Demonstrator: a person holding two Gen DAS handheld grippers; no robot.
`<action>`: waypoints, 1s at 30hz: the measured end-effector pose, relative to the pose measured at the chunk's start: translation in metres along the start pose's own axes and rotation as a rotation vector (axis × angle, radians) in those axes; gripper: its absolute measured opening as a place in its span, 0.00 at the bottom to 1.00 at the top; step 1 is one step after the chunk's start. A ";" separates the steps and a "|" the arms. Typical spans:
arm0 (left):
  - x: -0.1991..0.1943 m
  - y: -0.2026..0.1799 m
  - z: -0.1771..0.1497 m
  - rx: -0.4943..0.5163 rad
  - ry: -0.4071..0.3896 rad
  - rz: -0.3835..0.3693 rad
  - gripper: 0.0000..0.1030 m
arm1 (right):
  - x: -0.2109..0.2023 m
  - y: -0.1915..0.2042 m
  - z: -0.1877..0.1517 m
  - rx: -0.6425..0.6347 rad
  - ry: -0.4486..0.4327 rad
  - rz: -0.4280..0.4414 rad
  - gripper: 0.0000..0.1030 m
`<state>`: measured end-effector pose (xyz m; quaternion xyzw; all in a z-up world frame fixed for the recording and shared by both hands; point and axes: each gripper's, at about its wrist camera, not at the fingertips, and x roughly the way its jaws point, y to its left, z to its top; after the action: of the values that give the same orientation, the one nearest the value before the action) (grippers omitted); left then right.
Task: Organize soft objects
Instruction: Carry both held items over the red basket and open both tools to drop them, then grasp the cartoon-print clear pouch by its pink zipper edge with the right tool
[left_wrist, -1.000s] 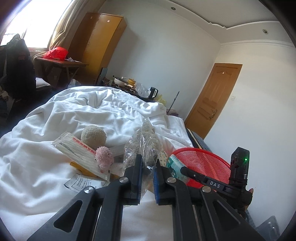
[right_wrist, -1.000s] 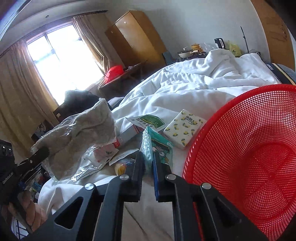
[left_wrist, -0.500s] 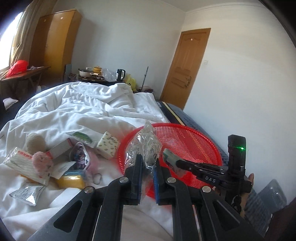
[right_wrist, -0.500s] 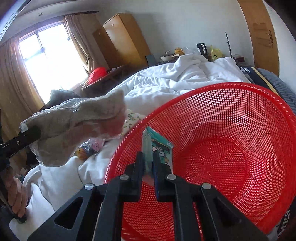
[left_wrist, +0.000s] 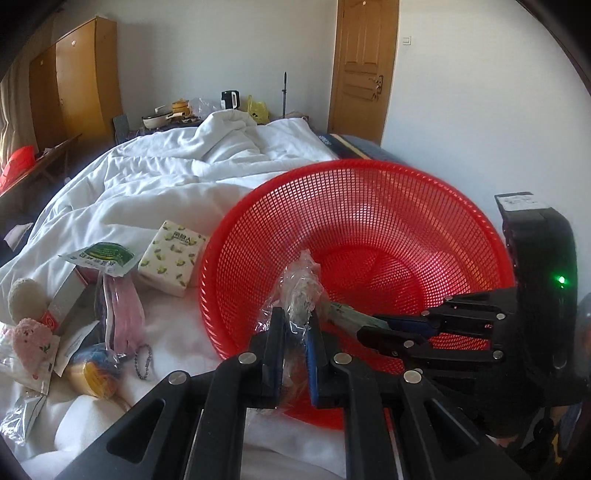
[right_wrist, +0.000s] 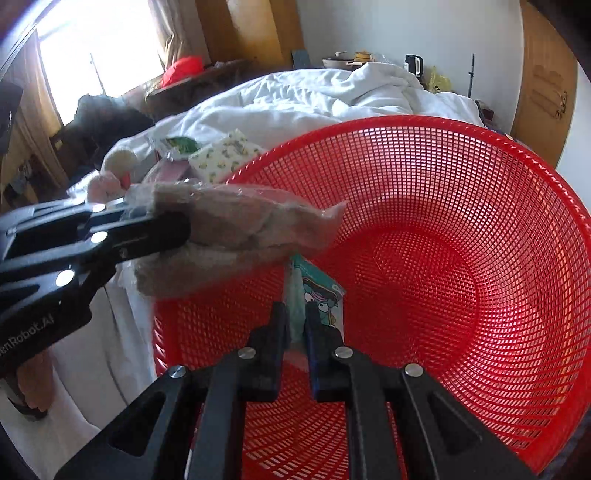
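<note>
Over the rumpled bed (left_wrist: 155, 192), we hold both packets clamped, so we should lower them inside the red basket (left_wrist: 369, 206) before releasing: the left gripper (left_wrist: 294, 328) pinches the plastic-wrapped bundle (right_wrist: 236, 232), the right gripper (right_wrist: 295, 321) the teal pouch (right_wrist: 321, 295).

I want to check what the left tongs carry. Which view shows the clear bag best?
The right wrist view: the clear bag shows side-on, grey-brown stuffing visible, over the red basket. The left wrist view shows it only edge-on between the left tongs.

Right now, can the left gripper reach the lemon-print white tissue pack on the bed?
Probably not yet: the left gripper is shut on a clear plastic bag, though the tissue pack lies uncovered.
</note>
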<state>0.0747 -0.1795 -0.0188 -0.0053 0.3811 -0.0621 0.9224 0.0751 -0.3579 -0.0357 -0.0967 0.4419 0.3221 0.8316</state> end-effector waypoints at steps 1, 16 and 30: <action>0.002 0.000 -0.001 0.001 0.008 0.005 0.09 | 0.001 0.001 -0.001 -0.010 0.007 -0.016 0.11; 0.050 -0.014 0.002 0.039 0.092 0.010 0.42 | 0.002 0.003 -0.002 -0.063 0.041 -0.061 0.13; -0.044 0.069 -0.011 -0.247 -0.067 -0.176 0.76 | -0.066 0.024 -0.001 -0.020 -0.257 0.112 0.66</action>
<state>0.0432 -0.1058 0.0003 -0.1540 0.3527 -0.0951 0.9181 0.0330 -0.3698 0.0189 -0.0381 0.3330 0.3824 0.8611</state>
